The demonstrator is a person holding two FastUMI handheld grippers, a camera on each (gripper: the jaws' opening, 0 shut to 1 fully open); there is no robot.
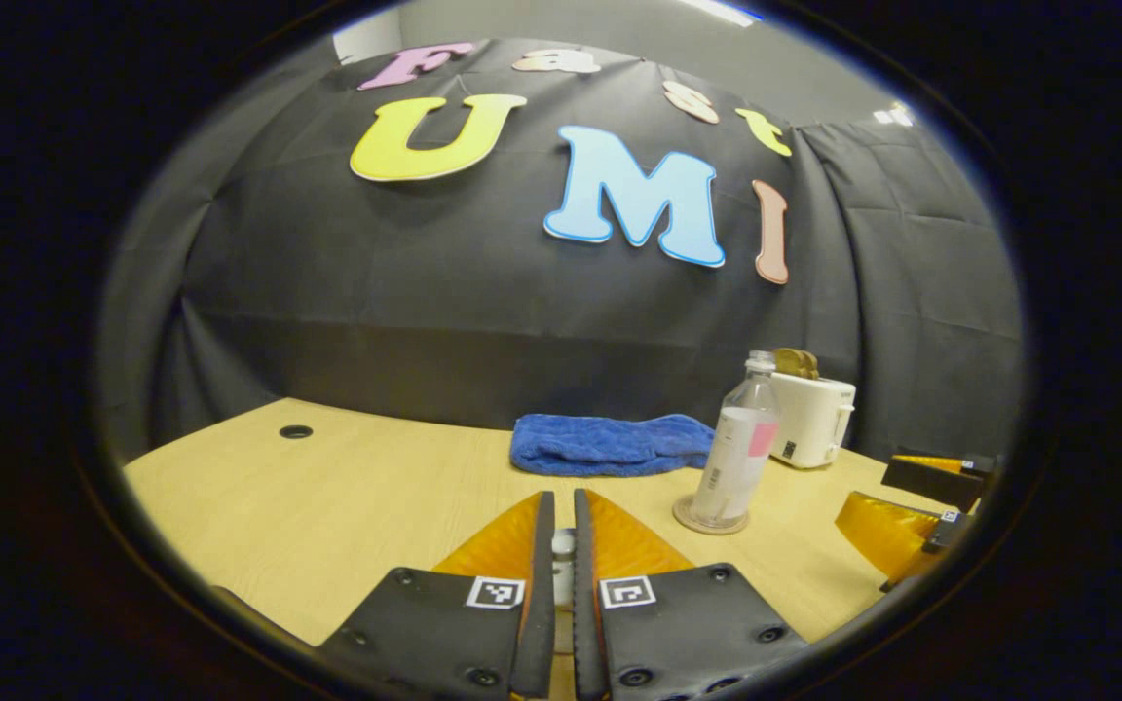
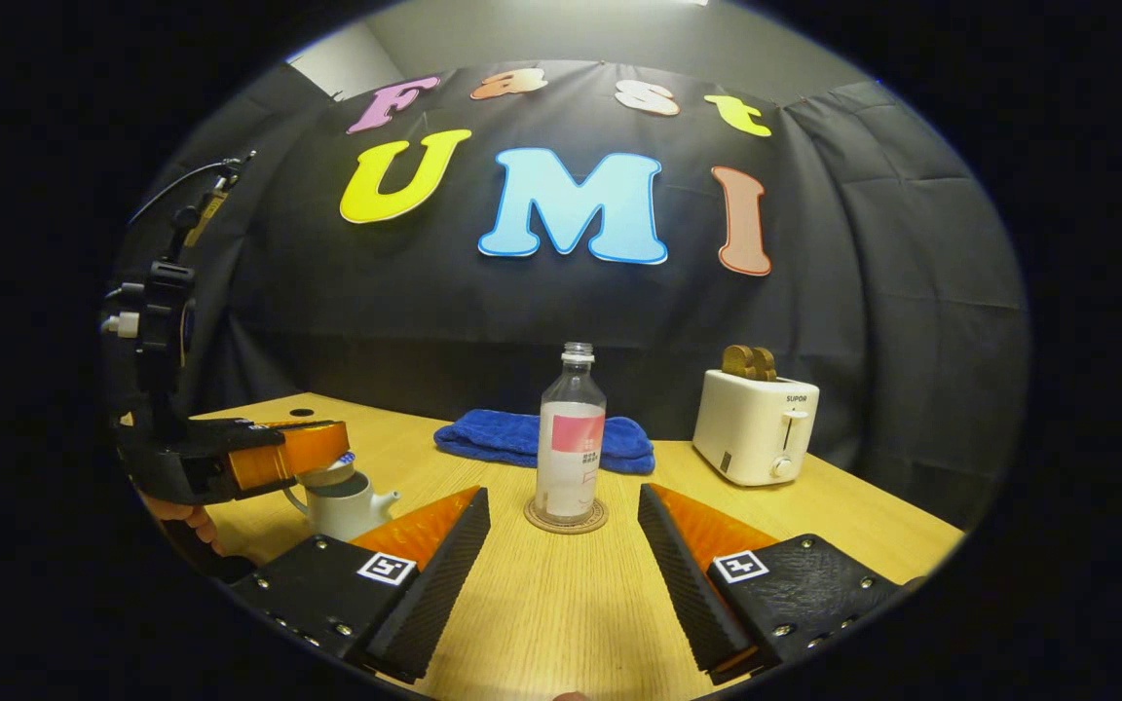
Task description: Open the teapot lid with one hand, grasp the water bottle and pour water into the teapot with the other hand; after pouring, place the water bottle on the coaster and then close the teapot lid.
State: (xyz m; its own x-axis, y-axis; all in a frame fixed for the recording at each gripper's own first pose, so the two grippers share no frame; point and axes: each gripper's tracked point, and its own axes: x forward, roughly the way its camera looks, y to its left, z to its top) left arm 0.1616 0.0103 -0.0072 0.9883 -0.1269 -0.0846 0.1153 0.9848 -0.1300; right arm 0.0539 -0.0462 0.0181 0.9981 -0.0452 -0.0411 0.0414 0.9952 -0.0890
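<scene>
A clear water bottle [image 2: 571,448] with a pink label and no cap stands upright on a round coaster [image 2: 566,518] at mid-table. My right gripper [image 2: 563,495] is open just in front of it, a finger on each side, not touching. At the left, a small white teapot [image 2: 342,506] stands with its top uncovered. My left gripper [image 2: 327,456] hovers over it, shut on the teapot lid [image 2: 332,474]. In the left gripper view my left gripper [image 1: 563,497] pinches the lid's white knob [image 1: 564,550]; the bottle [image 1: 738,448] and right gripper [image 1: 912,501] lie to the right.
A folded blue towel [image 2: 542,438] lies behind the bottle. A white toaster [image 2: 754,426] holding bread stands at the back right. A cable hole [image 1: 295,431] is in the wooden table [image 2: 561,604] at the far left. A hand [image 2: 186,521] holds the left gripper.
</scene>
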